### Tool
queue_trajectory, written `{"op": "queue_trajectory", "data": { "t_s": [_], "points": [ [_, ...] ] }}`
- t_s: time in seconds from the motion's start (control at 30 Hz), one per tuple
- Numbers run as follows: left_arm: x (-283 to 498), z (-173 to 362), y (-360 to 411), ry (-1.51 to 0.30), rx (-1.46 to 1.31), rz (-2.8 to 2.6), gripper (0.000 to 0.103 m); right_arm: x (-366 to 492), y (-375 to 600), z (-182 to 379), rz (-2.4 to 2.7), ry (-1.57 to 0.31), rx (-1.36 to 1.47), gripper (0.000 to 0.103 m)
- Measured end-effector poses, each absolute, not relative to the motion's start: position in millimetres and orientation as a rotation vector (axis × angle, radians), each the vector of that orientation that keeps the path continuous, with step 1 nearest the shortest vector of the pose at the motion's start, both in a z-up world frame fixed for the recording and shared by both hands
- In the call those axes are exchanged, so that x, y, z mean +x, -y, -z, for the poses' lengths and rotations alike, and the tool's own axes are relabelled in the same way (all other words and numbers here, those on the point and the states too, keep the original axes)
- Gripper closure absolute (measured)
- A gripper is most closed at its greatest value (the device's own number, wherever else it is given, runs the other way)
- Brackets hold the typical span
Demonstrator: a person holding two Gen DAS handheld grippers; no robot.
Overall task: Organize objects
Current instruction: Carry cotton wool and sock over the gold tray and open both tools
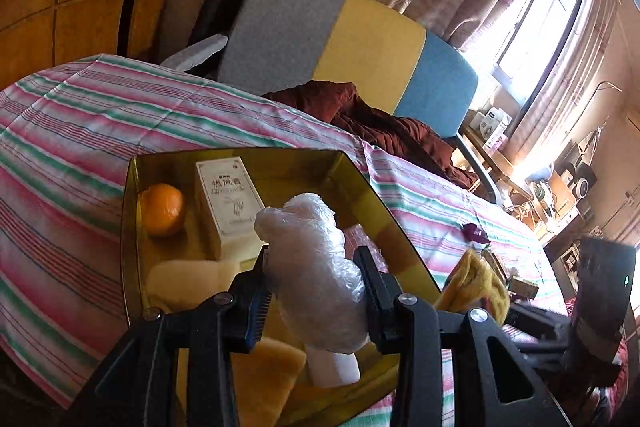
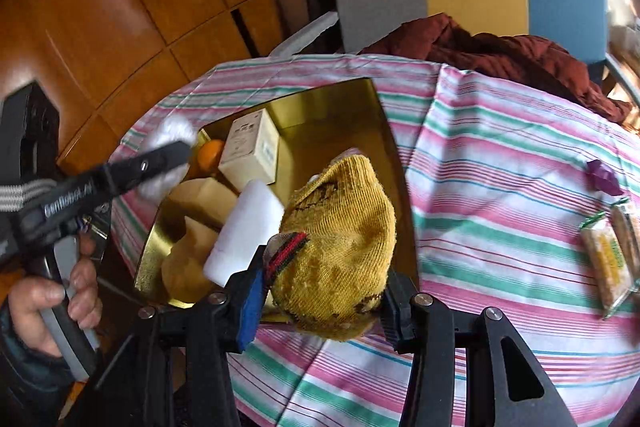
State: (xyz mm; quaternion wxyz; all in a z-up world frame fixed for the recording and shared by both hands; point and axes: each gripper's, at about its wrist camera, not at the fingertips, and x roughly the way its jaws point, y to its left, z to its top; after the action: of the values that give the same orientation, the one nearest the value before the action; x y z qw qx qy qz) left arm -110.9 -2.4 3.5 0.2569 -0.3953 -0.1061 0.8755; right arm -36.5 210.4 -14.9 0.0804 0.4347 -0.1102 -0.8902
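Both grippers are black plastic linkages with silver round screw heads at the joints. The right gripper (image 2: 324,291) has a blue pad on its left finger; the left gripper (image 1: 316,283) has a ribbed blue-edged pad. In the right wrist view, the left tool bears white lettering, a grey curved handle, and a dark sleeve (image 2: 16,359).

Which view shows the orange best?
The left wrist view. The orange sits whole and unblocked in the gold tray's far left corner, beside the white box. In the right wrist view the orange is only a sliver, hidden partly by the box and the left tool.
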Motion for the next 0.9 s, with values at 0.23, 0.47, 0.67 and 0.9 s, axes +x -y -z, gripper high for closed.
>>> {"op": "queue_trajectory", "data": {
  "t_s": [0.23, 0.47, 0.67, 0.9],
  "points": [
    [-134, -19, -19, 0.252, -1.028, -2.358, 0.063, -46, -190, 35, 2.597, 0.302, 1.353, 0.054],
    [-152, -18, -31, 0.229, -1.038, -2.349, 0.063, -50, -180, 45, 2.544, 0.29, 1.359, 0.054],
    [-154, -9, -21, 0.23, -1.068, -2.362, 0.063, -62, -158, 57, 2.46, 0.249, 1.371, 0.054],
    [-143, 17, -1, 0.209, -1.149, -2.369, 0.063, -67, -112, 74, 2.289, 0.172, 1.368, 0.054]
  ]
}}
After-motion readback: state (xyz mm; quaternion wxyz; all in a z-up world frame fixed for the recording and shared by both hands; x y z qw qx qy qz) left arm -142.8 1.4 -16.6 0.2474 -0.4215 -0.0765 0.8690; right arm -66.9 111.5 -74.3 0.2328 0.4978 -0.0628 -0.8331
